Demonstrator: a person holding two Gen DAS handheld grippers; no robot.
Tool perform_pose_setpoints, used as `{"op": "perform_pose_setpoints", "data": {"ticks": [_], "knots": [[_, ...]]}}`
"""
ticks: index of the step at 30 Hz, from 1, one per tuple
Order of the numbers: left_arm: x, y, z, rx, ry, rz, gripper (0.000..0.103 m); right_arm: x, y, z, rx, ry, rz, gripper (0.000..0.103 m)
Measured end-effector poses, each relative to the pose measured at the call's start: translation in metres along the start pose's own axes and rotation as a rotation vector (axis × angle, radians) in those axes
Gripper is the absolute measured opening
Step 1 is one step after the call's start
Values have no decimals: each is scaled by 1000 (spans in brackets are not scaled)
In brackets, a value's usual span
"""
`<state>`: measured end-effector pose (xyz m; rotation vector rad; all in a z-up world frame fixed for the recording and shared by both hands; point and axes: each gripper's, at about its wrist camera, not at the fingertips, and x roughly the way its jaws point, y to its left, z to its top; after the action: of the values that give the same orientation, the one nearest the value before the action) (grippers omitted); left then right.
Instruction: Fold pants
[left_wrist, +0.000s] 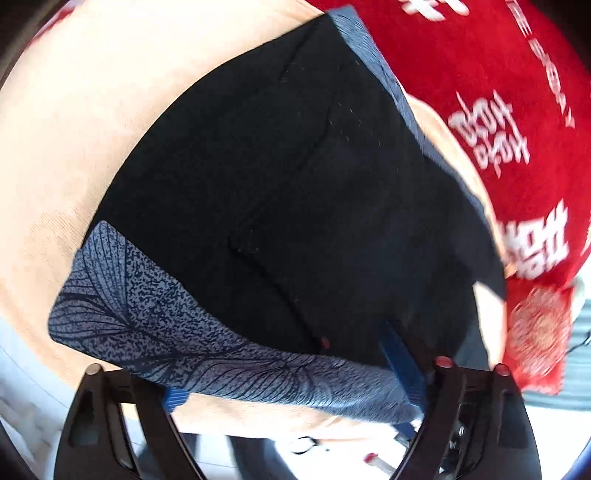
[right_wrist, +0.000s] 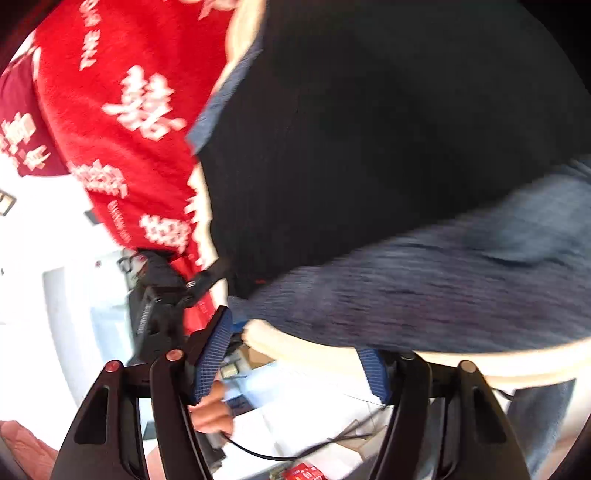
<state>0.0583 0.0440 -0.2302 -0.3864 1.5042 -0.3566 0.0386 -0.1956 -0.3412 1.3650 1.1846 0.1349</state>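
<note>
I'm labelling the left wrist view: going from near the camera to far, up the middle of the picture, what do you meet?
Gripper → bare strip of peach surface → blue leaf-patterned band → black pants panel → blue trim at the far edge → red printed cloth.

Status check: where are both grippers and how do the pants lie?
Left gripper and right gripper open at the patterned hem. Black pants flat on peach surface. Red blanket alongside.
</note>
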Motion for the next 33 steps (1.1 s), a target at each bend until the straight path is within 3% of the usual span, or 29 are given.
{"op": "perform_pose_setpoints", "data": {"ticks": [3, 5, 7, 9, 10, 11, 14, 19, 23, 27, 30, 33], "knots": [[-1, -3, -1, 87, 6, 53, 70, -22, -28, -1, 91, -62, 20, 53], [-3, -1, 0, 97, 14, 69, 60, -28, -48, -1, 198, -100, 113, 45], [-3, 3, 4, 95, 29, 89, 37, -32, -71, -7, 363, -181, 263, 23], [-5, 10, 7, 97, 46, 88, 31, -36, -72, -12, 417, -236, 300, 11], [-7, 12, 8, 92, 53, 79, 22, -39, -61, -13, 391, -245, 282, 11], [-8, 13, 10, 86, 63, 67, 20, -42, -48, -12, 349, -241, 258, 10], [-25, 9, 14, 58, 52, 17, 19, -61, -5, -1, 206, -211, 186, 9], [-60, -22, 31, 96, 0, -26, 19, -83, 78, 44, -80, -114, 23, 8], [-73, -62, 65, 143, -72, -31, 19, -85, 125, 110, -214, -44, -15, 8], [-69, -97, 120, 176, -178, -15, 19, -69, 162, 196, -312, 15, -49, 8], [-43, -121, 167, 194, -245, 48, 19, -48, 181, 255, -380, 66, -86, 8], [-2, -119, 202, 163, -242, 130, 19, -11, 183, 305, -411, 116, -142, 9]]}}
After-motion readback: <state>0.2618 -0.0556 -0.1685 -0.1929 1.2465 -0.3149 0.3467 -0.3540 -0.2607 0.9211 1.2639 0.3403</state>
